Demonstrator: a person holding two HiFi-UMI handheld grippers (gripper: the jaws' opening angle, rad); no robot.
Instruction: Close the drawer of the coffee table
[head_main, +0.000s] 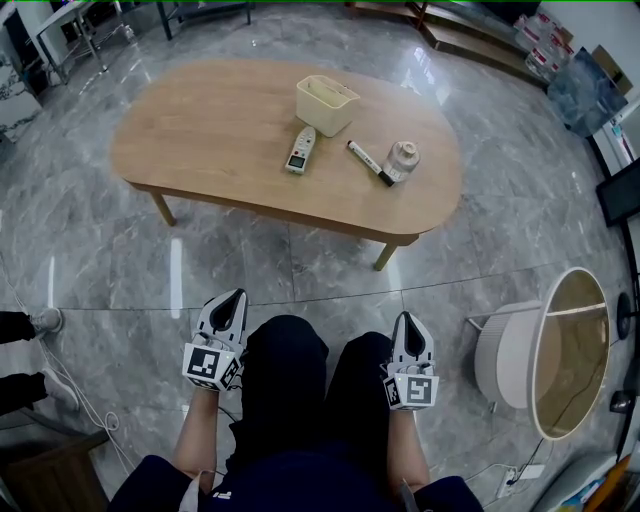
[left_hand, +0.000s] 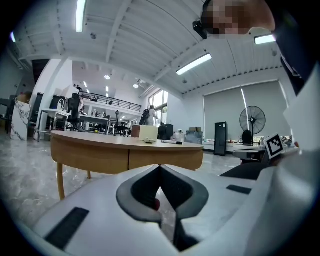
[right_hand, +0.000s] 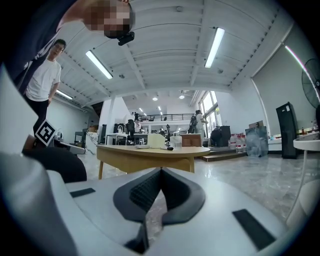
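Shoes (head_main: 45, 322) of somebody standing by poke in at the far left edge of the head view, on the grey marble floor (head_main: 100, 270). Next over is my left claw (head_main: 235, 297), just outside my legs (head_main: 300, 390), jaws pressed together with nothing pinched in them. Straight ahead and well apart from both claws sits the oval wooden coffee table (head_main: 220, 120). From the left gripper view its side apron (left_hand: 95, 155) has a vertical seam (left_hand: 128, 159) with the panels flush on both sides, and honestly I can't tell which panel is the drawer front. On top, left to right: a handheld meter (head_main: 300, 150), a cream box (head_main: 325, 103), a marker (head_main: 369, 163) and a small white jar (head_main: 403, 155) just beside the marker's tip. My right claw (head_main: 407, 317) is by my other leg, also closed up tight and empty. Far right there's a round white side table (head_main: 505, 355).
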